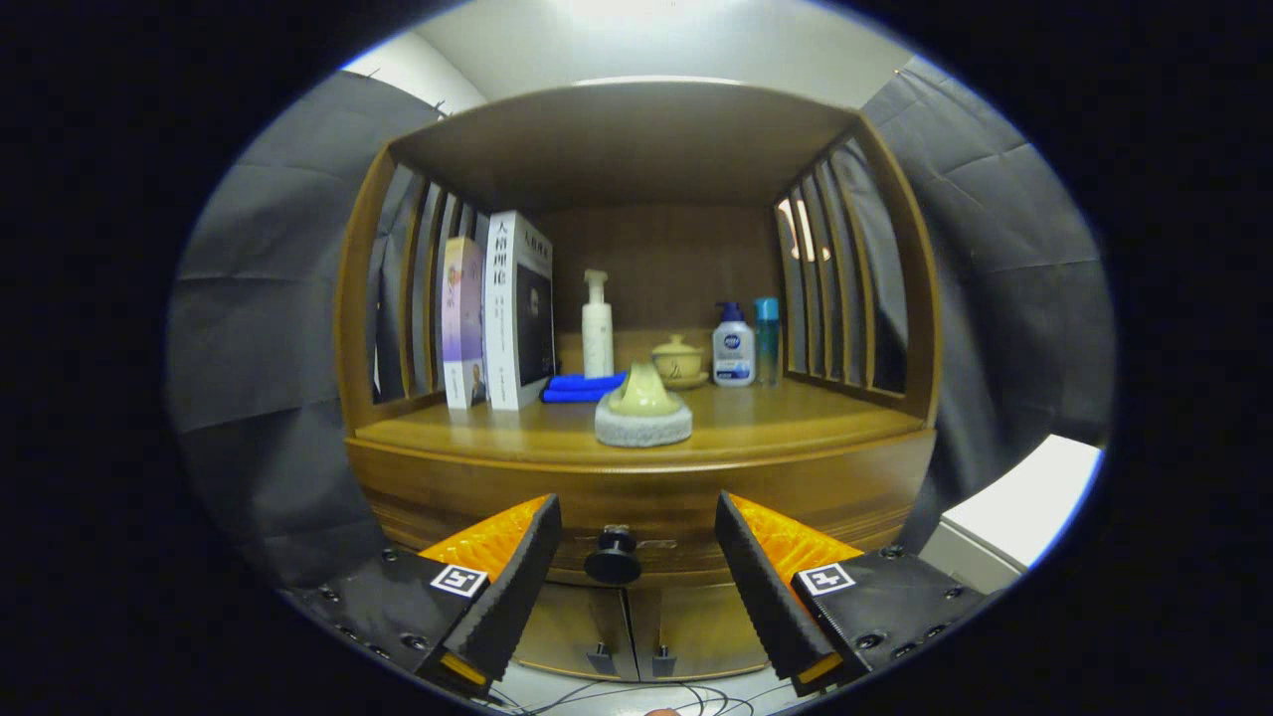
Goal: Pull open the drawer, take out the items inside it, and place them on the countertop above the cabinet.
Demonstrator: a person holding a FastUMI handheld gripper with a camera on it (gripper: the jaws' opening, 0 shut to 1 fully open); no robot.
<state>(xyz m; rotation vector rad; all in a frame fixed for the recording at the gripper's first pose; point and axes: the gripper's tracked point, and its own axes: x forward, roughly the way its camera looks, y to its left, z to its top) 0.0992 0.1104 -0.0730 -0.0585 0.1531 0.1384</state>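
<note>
Your tongs (636,557) are held level facing the cabinet, spread wide and empty, with the round dark knob (613,557) of the shut wooden drawer (646,502) between their ribbed fingers. Above lies the glossy wooden worktop (776,418).

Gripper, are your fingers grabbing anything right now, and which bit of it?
Nothing is held. The gripper is open, its fingers spread apart on either side of the drawer knob, which sits between them untouched. The drawer looks closed.
</note>
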